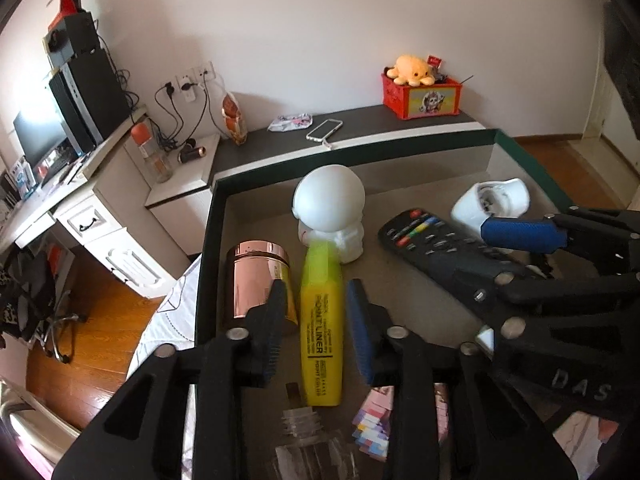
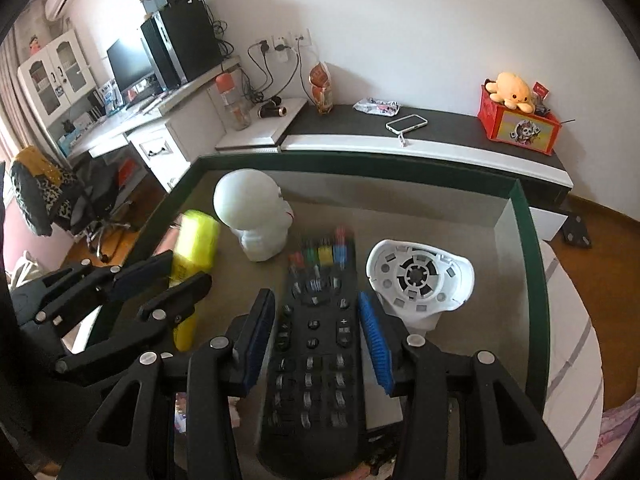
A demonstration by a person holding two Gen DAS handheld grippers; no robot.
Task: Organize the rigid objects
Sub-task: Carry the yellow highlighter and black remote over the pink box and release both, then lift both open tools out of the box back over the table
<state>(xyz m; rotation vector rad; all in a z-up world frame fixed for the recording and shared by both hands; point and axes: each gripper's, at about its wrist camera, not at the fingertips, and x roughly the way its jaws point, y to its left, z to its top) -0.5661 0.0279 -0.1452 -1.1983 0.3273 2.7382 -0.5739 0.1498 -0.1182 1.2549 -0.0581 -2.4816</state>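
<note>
1. L gripper (image 1: 316,320): jaws apart, straddling the yellow highlighter (image 1: 322,320), pads clear of it; highlighter lies in the green-rimmed tray (image 1: 208,240).
2. R gripper (image 2: 316,344): jaws apart either side of the black remote (image 2: 316,344), gaps visible, not clamped.
3. Copper jar (image 1: 256,280) just left of highlighter; white figurine (image 1: 332,212) behind it; white round gadget (image 2: 420,280) right of remote.

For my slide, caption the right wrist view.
Right tool straddling a black remote inside a green-rimmed box.
</note>
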